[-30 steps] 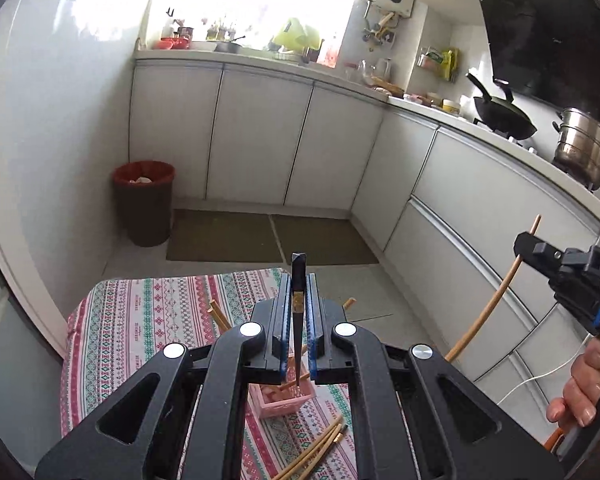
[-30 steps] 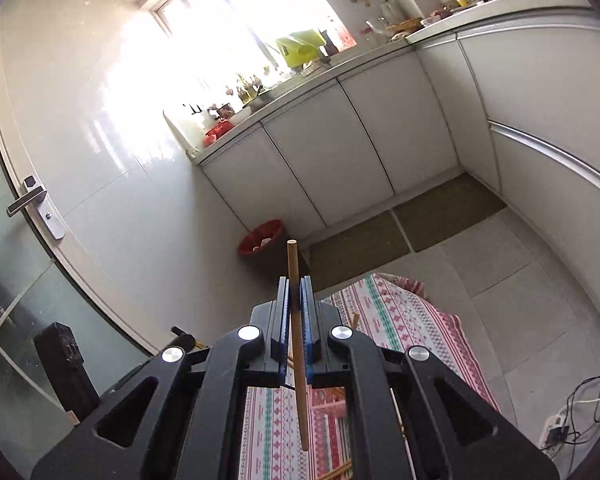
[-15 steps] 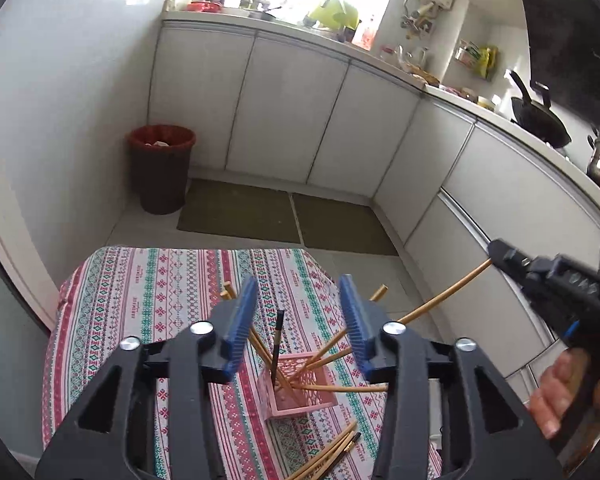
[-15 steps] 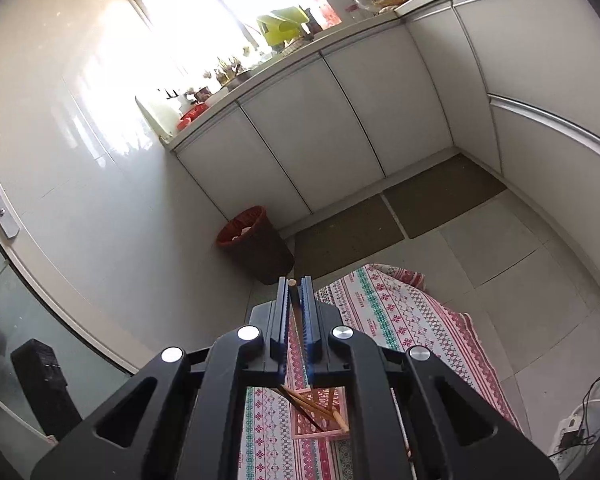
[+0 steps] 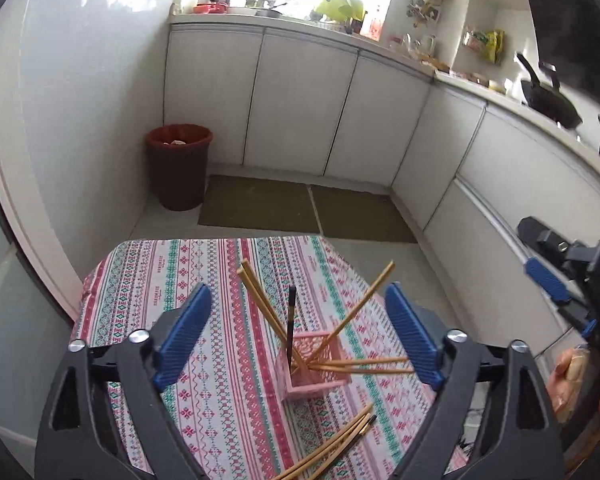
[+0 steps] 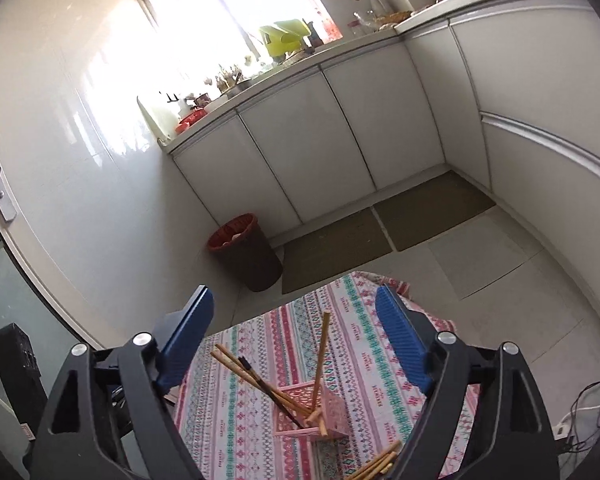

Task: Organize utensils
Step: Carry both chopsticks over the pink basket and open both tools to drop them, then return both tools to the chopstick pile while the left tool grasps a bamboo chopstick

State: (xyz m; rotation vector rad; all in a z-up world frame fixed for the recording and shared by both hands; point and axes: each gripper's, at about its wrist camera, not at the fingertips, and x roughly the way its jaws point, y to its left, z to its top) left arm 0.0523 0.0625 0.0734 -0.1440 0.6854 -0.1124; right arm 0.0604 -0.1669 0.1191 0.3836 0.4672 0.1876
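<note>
A pink lattice holder stands on the patterned tablecloth and holds several wooden chopsticks and one dark chopstick. It also shows in the right wrist view. Loose chopsticks lie on the cloth in front of it, also visible in the right wrist view. My left gripper is open and empty above the holder. My right gripper is open and empty above it too, and shows at the right in the left wrist view.
A dark red waste bin stands on the floor by the white cabinets. Two floor mats lie beyond the table. A wok sits on the counter at right. Cables lie on the floor at right.
Both grippers have opened. The dark chopstick left the left gripper and the wooden chopstick left the right gripper; both now stand in the pink holder.
</note>
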